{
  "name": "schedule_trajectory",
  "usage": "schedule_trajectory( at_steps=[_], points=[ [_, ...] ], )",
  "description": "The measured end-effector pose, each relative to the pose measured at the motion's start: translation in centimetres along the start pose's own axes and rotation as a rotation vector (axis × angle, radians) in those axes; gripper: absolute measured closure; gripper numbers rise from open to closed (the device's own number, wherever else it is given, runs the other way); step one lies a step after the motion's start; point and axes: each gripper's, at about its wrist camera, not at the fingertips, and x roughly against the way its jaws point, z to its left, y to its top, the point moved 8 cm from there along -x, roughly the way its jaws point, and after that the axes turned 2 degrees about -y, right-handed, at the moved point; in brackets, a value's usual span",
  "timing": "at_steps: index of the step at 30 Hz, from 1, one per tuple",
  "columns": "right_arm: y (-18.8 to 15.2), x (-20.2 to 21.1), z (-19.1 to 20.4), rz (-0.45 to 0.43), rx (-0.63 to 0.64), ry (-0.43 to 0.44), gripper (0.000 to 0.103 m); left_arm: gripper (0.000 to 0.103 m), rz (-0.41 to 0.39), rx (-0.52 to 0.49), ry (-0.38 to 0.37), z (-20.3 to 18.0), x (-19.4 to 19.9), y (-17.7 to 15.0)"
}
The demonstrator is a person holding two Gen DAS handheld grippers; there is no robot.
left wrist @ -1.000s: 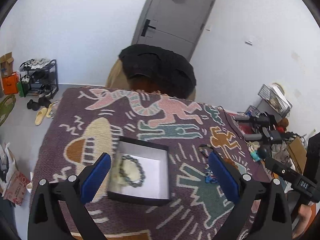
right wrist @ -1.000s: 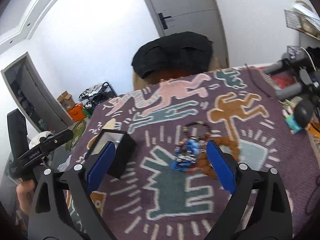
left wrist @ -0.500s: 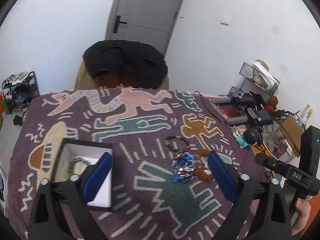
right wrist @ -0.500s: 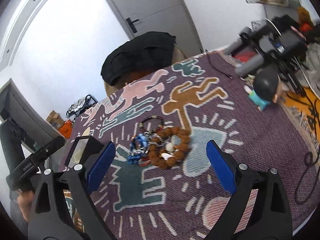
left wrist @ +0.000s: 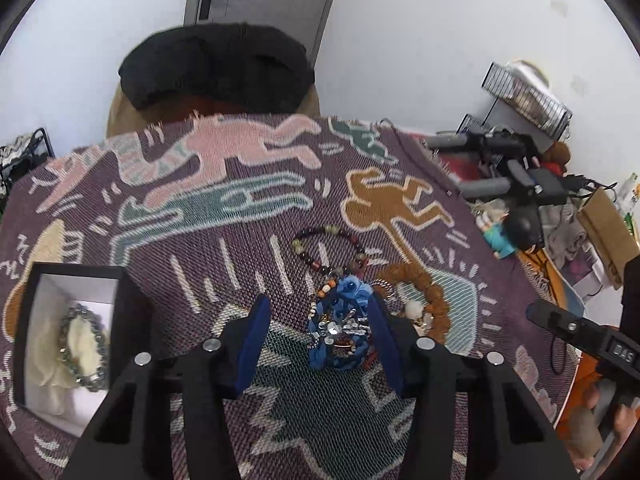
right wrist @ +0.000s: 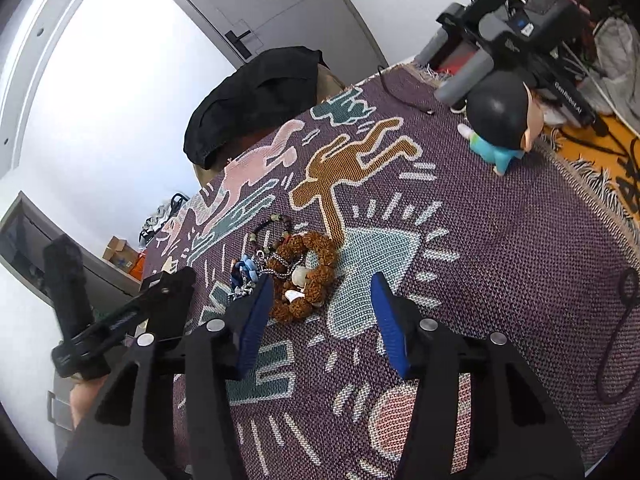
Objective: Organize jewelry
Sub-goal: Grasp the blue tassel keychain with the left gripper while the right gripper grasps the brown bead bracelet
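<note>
**Closing on a tangled pile: watch what comes up with it**

Closing now, your left gripper [left wrist: 320,334] has its jaws about half way in, with the blue charm bunch [left wrist: 340,332] sitting between the blue pads. The right-hand pad looks very near the bunch, maybe touching it; the other pad still has a clear gap. So you are not holding it yet.

The trouble is the pile. The blue bunch lies right against the dark bead bracelet [left wrist: 330,250] and the brown bumpy bracelet [left wrist: 424,292]. They look tangled together. If you lift the blue one, the others could get dragged along, then drop off and roll across the purple rug [left wrist: 248,276].

Your right gripper [right wrist: 318,322] is closing too, with its jaws about half way in. Only bare rug lies between its pads. The brown bracelet [right wrist: 308,276] sits just ahead of its left pad, partly behind it. If that pad bumps the beads, it could push the whole pile and spoil the left grab.

The two grippers are near each other over one small pile, so they could knock together.

The black box [left wrist: 76,344] sits off to the left, open, with a grey bead bracelet [left wrist: 82,346] already inside on white padding. Dropping a big clump in there could knock that one out of place.
</note>
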Motion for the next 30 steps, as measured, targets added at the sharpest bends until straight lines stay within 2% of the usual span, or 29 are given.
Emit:
schedule_trajectory(
  at_steps=[5,7,11,13,14,16,18,21,30],
  points=[
    [-0.1,-0.9,-0.3,0.023,-0.025,0.01,0.053,0.06,0.054,0.051,-0.023,0.7,-2.9,-0.3],
    [-0.1,-1.6,0.0,0.039,-0.021,0.011,0.058,0.061,0.068,0.051,-0.03,0.6,-3.7,-0.5],
    [-0.1,-3.4,0.4,0.077,-0.009,-0.013,0.065,0.072,0.097,0.061,-0.04,0.7,-5.2,-0.9],
    [-0.3,-4.5,0.5,0.099,-0.013,-0.018,0.066,0.074,0.102,0.078,-0.05,0.9,-5.7,-1.0],
    [-0.3,-4.9,0.7,0.104,-0.011,-0.019,0.066,0.078,0.104,0.09,-0.063,1.0,-5.9,-0.9],
    [-0.3,-5.7,1.1,0.113,-0.001,-0.024,0.066,0.092,0.092,0.116,-0.09,1.2,-5.8,-0.8],
    [-0.2,-6.3,1.4,0.12,0.013,-0.031,0.066,0.096,0.085,0.113,-0.092,1.2,-5.5,-0.7],
    [0.0,-7.4,1.7,0.136,0.027,-0.047,0.068,0.097,0.073,0.107,-0.116,0.9,-4.5,-0.4],
    [0.1,-10.0,1.0,0.16,0.048,-0.14,0.07,0.097,-0.007,0.053,-0.114,0.1,-0.3,1.2]
  ],
)
